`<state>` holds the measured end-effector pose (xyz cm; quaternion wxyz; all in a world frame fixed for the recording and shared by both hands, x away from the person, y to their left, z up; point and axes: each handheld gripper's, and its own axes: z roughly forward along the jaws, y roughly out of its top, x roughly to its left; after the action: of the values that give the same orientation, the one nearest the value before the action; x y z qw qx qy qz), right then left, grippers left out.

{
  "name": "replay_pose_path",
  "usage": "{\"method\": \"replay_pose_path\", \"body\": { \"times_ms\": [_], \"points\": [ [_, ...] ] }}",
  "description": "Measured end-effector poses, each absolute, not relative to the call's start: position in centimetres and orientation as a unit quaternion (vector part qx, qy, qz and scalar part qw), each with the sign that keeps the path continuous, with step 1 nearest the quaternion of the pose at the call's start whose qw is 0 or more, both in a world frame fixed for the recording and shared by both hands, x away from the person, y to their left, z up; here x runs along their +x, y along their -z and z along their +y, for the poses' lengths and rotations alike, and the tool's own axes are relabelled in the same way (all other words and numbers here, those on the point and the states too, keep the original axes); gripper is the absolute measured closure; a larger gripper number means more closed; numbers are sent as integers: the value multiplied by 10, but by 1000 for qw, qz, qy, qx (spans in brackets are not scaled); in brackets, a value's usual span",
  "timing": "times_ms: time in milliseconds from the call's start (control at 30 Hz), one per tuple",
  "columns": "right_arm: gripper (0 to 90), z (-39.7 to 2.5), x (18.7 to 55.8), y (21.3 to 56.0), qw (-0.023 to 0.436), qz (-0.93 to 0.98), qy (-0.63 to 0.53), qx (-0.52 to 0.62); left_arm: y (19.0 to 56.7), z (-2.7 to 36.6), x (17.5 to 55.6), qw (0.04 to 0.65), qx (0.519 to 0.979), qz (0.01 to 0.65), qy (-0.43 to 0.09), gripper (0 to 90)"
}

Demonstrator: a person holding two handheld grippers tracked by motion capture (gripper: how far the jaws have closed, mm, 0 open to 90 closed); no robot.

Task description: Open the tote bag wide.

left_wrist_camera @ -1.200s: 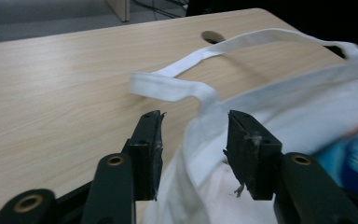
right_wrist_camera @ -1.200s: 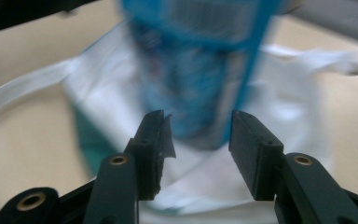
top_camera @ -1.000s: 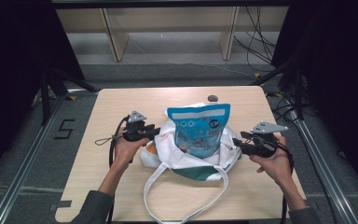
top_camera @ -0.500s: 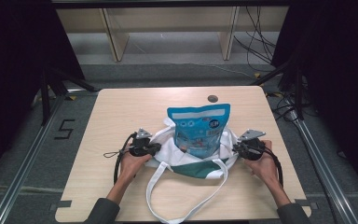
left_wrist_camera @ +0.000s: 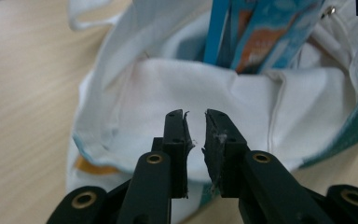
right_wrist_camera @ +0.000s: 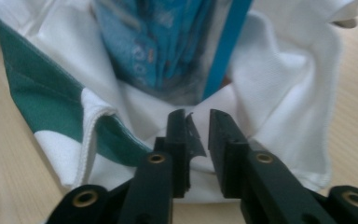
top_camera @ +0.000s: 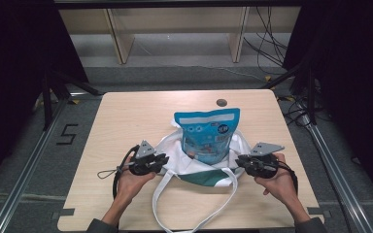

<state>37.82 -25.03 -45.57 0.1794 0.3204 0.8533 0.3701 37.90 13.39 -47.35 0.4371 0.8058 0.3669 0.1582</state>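
A blue snack pouch point(top_camera: 206, 133) stands upright inside a white tote bag point(top_camera: 174, 148) with a green panel point(top_camera: 206, 177), near the middle of the wooden table point(top_camera: 126, 116). My left gripper point(top_camera: 166, 160) sits at the bag's left side. In the left gripper view its jaws point(left_wrist_camera: 196, 116) stand a narrow gap apart over the white cloth point(left_wrist_camera: 168, 88), with the pouch point(left_wrist_camera: 256, 37) beyond. My right gripper point(top_camera: 238, 163) is at the bag's right side. Its jaws point(right_wrist_camera: 196, 114) are also slightly parted, just before the bag's rim point(right_wrist_camera: 279, 93) and the pouch point(right_wrist_camera: 158, 42).
The bag's long white handles point(top_camera: 199, 213) loop toward the table's near edge between the person's forearms. A small dark round mark point(top_camera: 221, 102) sits near the far edge. Shelving legs and cables lie on the floor beyond the table.
Both grippers have moved toward the person along the bag's sides. The bag's handles now lie closer to the near edge. The pouch stays upright in about the same place.
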Motion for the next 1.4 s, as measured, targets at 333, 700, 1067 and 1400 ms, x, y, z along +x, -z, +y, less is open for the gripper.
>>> {"method": "replay_pose_path", "body": {
  "times_ms": [333, 700, 1067, 1400],
  "points": [
    [848, -223, 395, 487, 172, 879, -307, 322, 513, 106, 391, 388, 835, 354, -163, 844],
    [841, -220, 428, 491, 180, 862, -320, 349, 518, 105, 428, 386, 822, 375, -188, 853],
    [823, -215, 451, 494, 193, 849, -331, 364, 521, 111, 461, 398, 810, 390, -181, 865],
    [790, -218, 456, 495, 183, 845, -340, 370, 521, 115, 472, 404, 805, 397, -176, 841]
  ]
}}
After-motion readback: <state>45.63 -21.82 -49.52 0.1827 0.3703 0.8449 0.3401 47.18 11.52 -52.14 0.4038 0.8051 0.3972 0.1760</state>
